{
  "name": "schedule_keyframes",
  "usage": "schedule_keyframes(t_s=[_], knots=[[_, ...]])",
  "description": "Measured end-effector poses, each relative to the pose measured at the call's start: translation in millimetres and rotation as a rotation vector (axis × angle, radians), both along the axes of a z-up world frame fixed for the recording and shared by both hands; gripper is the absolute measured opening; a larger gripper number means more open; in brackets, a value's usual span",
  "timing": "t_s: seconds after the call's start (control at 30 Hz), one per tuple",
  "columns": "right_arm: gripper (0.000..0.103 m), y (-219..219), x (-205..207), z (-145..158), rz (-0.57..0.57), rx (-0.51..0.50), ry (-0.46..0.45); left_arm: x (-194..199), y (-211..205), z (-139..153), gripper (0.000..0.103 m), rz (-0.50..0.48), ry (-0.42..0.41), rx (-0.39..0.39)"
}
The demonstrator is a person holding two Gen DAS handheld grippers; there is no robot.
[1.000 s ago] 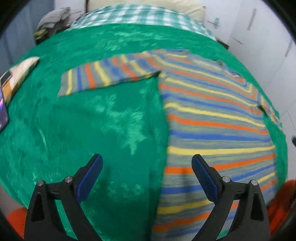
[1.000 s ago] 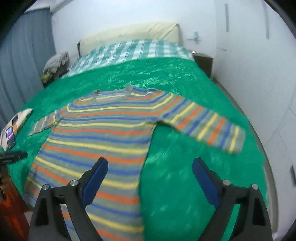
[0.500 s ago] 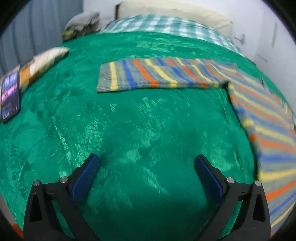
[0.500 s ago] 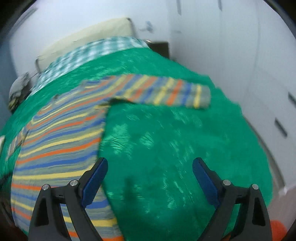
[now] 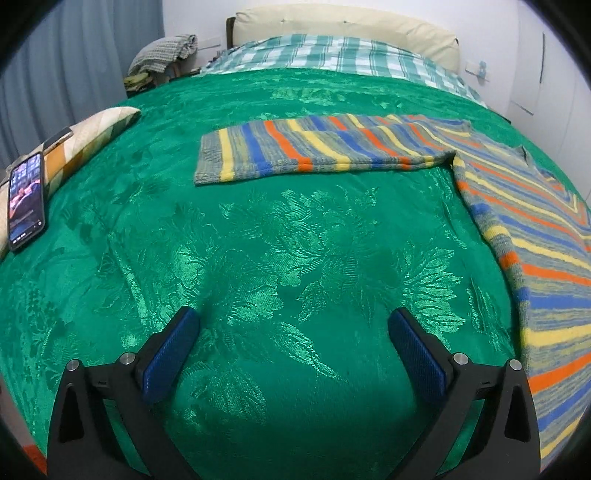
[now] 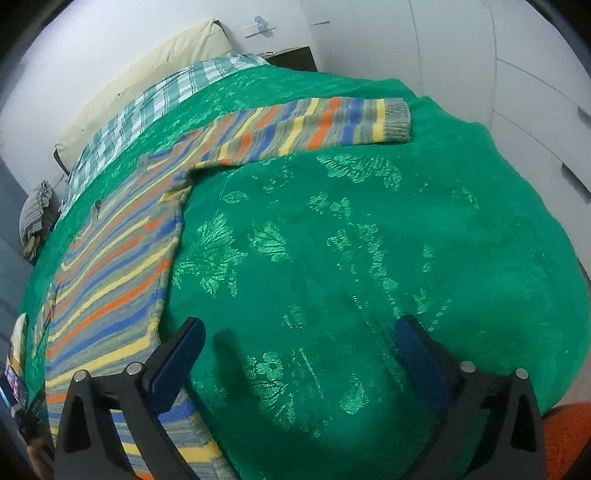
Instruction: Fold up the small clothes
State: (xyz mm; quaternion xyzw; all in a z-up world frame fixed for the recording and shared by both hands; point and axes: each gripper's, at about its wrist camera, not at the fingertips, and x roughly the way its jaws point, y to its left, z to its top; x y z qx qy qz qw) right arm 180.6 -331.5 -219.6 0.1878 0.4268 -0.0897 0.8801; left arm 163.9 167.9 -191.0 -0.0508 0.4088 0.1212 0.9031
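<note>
A striped sweater point(image 5: 524, 236) in grey, blue, orange and yellow lies flat on a green bedspread point(image 5: 280, 258). In the left wrist view its left sleeve point(image 5: 317, 151) stretches out ahead, and the body runs down the right side. My left gripper point(image 5: 291, 332) is open and empty above bare bedspread, short of that sleeve. In the right wrist view the sweater body point(image 6: 110, 273) lies at the left and the right sleeve point(image 6: 317, 129) reaches to the upper right. My right gripper point(image 6: 299, 339) is open and empty above the bedspread point(image 6: 369, 240), beside the body's edge.
A phone point(image 5: 26, 203) rests on a patterned cushion point(image 5: 85, 144) at the bed's left edge. A checked sheet point(image 5: 332, 55) and cream headboard point(image 5: 343, 26) lie at the far end. White wardrobe doors point(image 6: 517, 55) stand close to the bed's right side.
The left gripper has swung left, off the sweater body and toward the left sleeve. The right gripper has swung right, off the body and toward the right sleeve. Both stay open.
</note>
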Motion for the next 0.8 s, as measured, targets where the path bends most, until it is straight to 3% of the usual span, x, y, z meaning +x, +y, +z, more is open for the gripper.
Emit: schedule_keyframes(t_s=[0.5,0.8], knots=[[0.103,15,5,-4,0.024,-0.093,0.037,-1,1,-1,0.103,0.001,-0.012,0.002],[0.103,16,4,-4,0.023,-0.093,0.037,0,0,-1,0.103,0.002,-0.011,0.003]])
